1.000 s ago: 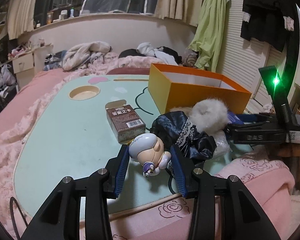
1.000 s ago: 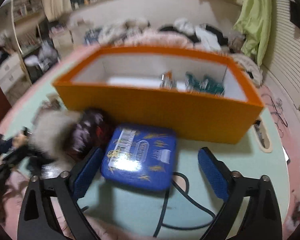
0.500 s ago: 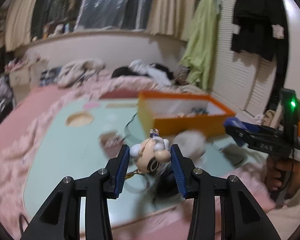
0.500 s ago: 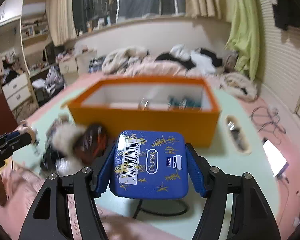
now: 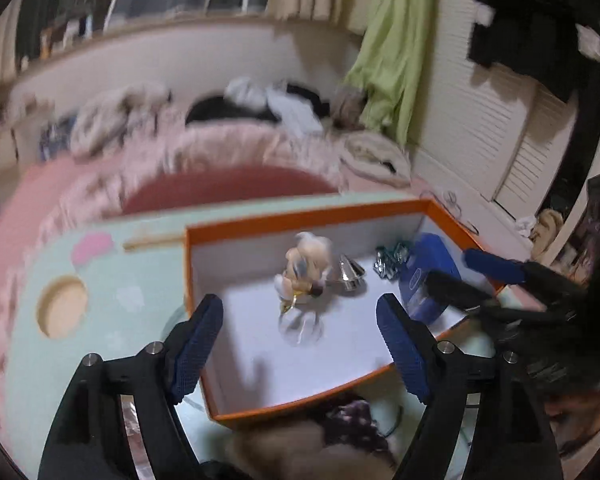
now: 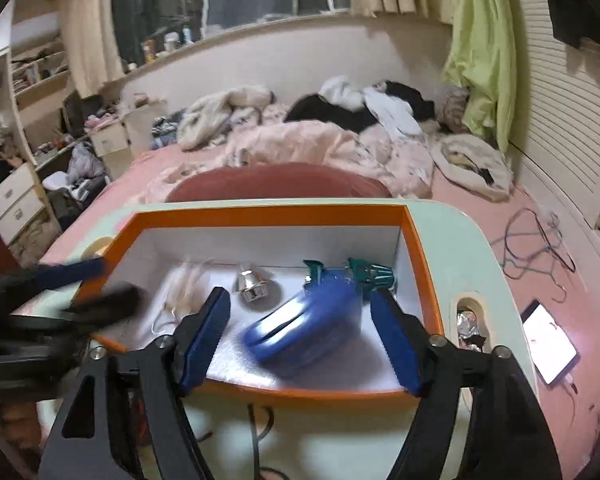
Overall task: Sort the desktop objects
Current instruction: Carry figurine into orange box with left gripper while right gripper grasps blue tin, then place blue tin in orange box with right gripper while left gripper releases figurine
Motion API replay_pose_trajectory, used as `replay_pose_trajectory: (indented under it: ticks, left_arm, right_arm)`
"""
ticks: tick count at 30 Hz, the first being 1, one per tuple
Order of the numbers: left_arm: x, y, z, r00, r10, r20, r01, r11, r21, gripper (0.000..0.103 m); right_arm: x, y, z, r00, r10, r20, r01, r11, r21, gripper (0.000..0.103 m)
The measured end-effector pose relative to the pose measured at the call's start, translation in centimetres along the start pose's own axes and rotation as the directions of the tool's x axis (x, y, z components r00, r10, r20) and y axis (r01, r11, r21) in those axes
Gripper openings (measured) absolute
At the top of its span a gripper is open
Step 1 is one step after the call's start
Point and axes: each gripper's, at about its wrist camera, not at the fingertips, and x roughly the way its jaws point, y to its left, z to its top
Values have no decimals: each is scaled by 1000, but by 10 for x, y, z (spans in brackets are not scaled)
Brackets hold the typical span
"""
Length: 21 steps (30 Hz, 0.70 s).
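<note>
An orange box (image 5: pixel 260 410) with a white inside stands on the pale green table (image 5: pixel 100 280). My left gripper (image 5: pixel 300 344) is open above the box's near side; a small figurine (image 5: pixel 306 268), blurred, is inside the box apart from the jaws. My right gripper (image 6: pixel 300 340) is open over the same box (image 6: pixel 268 210); a blue tin (image 6: pixel 300 328), blurred and tilted, is in the box between and beyond its jaws. The tin also shows in the left wrist view (image 5: pixel 428 280). A silver bell (image 6: pixel 252 286) and green clips (image 6: pixel 360 274) lie in the box.
A fluffy dark pouch (image 5: pixel 340 432) lies on the table before the box. A round cup hole (image 5: pixel 62 306) is at the table's left. A lit phone (image 6: pixel 548 340) lies on the pink bedding at right. A black cable (image 6: pixel 260 440) runs under my right gripper.
Both grippers have moved over the orange box and opened. The figurine has left the left jaws and the blue tin has left the right jaws; both are now in the box.
</note>
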Motion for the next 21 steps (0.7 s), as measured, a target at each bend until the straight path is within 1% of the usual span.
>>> replay_pose_trajectory:
  ticks: [1, 2, 3, 4, 5, 6, 7, 8, 10, 11, 12, 13, 15, 16, 17, 21]
  left_arm:
    - [-7, 4, -1, 1000, -15, 16, 16, 1000, -19, 79]
    - [-15, 11, -1, 998, -48, 41, 50, 997, -54, 80]
    - [-20, 18, -2, 996, -68, 57, 73, 994, -83, 82]
    - [-24, 25, -3, 995, -72, 66, 79, 990, -115, 88]
    - [-26, 31, -3, 996, -61, 67, 69, 988, -140, 91]
    - [-26, 36, -5, 997, -45, 62, 55, 985, -161, 91]
    - [-25, 40, -5, 998, -42, 50, 50, 983, -177, 91]
    - [-22, 42, -5, 998, -51, 36, 57, 980, -193, 91]
    - [-13, 46, -8, 995, -101, 3, 99, 968, -231, 91]
    - [-8, 48, -8, 991, -136, -14, 129, 961, -243, 91]
    - [-2, 46, -8, 984, -177, -33, 163, 954, -251, 92]
    - [2, 44, -7, 987, -154, -46, 138, 959, -246, 95]
    - [12, 43, -4, 996, -71, -56, 58, 977, -206, 95]
    - [16, 46, -2, 997, -56, -59, 42, 977, -209, 95]
    - [21, 53, 0, 997, -48, -56, 34, 974, -225, 95]
    - [26, 74, 6, 997, -66, -46, 51, 960, -274, 95]
  right_arm:
    - [-8, -4, -3, 999, 27, 26, -28, 999, 25, 75]
    - [-18, -11, -5, 997, 46, 68, -50, 997, 59, 77]
    - [-28, -17, -6, 993, 43, 114, -54, 994, 92, 83]
    - [-38, -26, -7, 988, 17, 155, -37, 991, 128, 83]
    - [-40, -31, -7, 986, -5, 166, -21, 988, 153, 83]
    - [-40, -39, -7, 987, -20, 158, -10, 982, 187, 83]
    - [-36, -47, -7, 992, -7, 129, -22, 974, 224, 83]
    - [-28, -55, -8, 995, 32, 94, -56, 962, 266, 83]
    - [-15, -65, -14, 993, 103, 52, -115, 930, 350, 83]
    - [-10, -65, -16, 991, 127, 37, -131, 919, 372, 84]
    - [-3, -58, -18, 989, 143, 22, -141, 917, 372, 86]
    - [-1, -53, -16, 992, 127, 19, -126, 925, 358, 86]
    - [3, -35, -13, 996, 89, 4, -86, 948, 306, 87]
    - [7, -32, -9, 997, 82, -3, -78, 951, 298, 87]
    - [9, -28, -7, 997, 82, -9, -76, 953, 293, 87]
    - [23, -18, 0, 994, 104, -28, -92, 953, 289, 87]
